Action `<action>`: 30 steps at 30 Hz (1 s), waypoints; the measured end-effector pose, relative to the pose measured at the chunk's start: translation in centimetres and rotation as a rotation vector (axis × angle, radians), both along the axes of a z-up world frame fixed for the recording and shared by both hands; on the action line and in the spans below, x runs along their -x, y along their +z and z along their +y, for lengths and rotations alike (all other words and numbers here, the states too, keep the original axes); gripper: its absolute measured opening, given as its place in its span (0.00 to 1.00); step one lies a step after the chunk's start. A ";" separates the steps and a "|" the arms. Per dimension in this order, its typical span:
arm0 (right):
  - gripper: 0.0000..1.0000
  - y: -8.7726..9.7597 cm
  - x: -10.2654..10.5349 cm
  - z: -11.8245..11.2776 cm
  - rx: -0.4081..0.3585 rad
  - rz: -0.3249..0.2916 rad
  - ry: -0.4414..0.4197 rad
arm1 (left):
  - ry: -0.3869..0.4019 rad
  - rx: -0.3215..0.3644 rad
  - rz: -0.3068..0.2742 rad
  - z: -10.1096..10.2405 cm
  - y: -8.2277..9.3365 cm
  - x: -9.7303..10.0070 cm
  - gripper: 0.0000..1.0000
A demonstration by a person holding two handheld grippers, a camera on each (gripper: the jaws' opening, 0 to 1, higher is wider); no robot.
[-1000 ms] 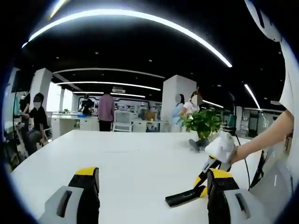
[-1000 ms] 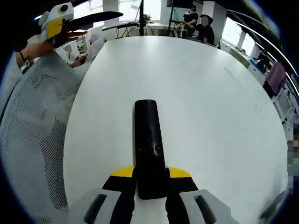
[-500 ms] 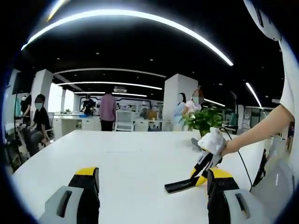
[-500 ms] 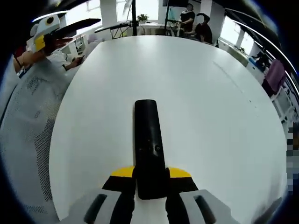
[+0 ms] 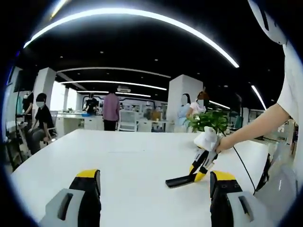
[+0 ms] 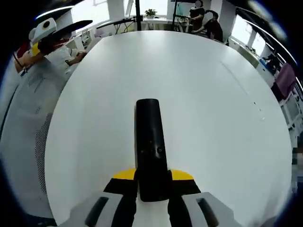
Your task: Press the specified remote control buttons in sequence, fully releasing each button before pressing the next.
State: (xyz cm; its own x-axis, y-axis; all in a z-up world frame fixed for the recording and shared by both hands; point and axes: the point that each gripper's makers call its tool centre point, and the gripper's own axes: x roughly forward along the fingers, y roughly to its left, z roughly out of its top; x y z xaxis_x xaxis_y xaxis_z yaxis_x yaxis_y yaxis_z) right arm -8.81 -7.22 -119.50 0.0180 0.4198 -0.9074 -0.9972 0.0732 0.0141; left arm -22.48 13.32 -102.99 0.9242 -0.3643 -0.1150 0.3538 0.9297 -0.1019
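The right tool (image 6: 152, 182) grips the near end of a black remote (image 6: 151, 142), jaws closed on its sides; the remote juts forward above the white worktop (image 6: 203, 94), and whether it touches the surface is unclear. Its buttons are too small to make out, and its near end is hidden between the jaws. The left tool (image 5: 154, 189) stands wide, holding nothing, over the worktop. In the left gripper view the remote slopes down from the right tool. A plant (image 5: 207, 121) is partly hidden behind that tool.
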 end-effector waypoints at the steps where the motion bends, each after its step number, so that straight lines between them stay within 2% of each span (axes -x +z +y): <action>1: 0.22 0.0 -0.2 0.0 0.005 0.000 0.005 | 0.001 0.004 0.000 0.0 0.0 0.0 1.00; 7: 0.22 -0.1 -1.2 0.1 0.021 -0.009 0.012 | 0.010 -0.004 0.004 0.3 -0.2 -0.1 1.00; 10: 0.23 -0.1 -1.2 0.2 -0.001 -0.004 -0.049 | 0.012 -0.006 0.005 0.3 -0.3 -0.1 1.00; 12: 0.28 0.0 -0.7 0.0 -0.017 0.017 -0.083 | 0.016 -0.006 0.003 0.4 -0.2 -0.1 1.00; 17: 0.32 2.0 -0.7 0.8 -0.194 0.013 -0.261 | 0.021 0.006 -0.001 0.6 -0.2 -0.1 1.00; 21: 0.50 3.9 -0.7 0.5 -0.350 -0.006 -0.442 | 0.015 -0.003 0.005 0.5 -0.4 -0.1 1.00; 23: 0.55 4.7 -0.6 0.0 -0.413 -0.029 -0.523 | 0.014 -0.004 0.004 0.5 -0.4 -0.2 1.00; 30: 0.77 7.4 1.3 -0.9 -0.586 -0.088 -0.703 | 0.014 0.001 0.004 0.6 -0.5 -0.2 1.00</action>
State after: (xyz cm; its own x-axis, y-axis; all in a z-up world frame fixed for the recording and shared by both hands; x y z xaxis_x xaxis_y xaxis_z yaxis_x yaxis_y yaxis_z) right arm -10.14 -8.08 -112.12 0.5024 0.6782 -0.5363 -0.7251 0.6684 0.1660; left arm -22.32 13.92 -103.47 0.9286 -0.3516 -0.1183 0.3405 0.9344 -0.1045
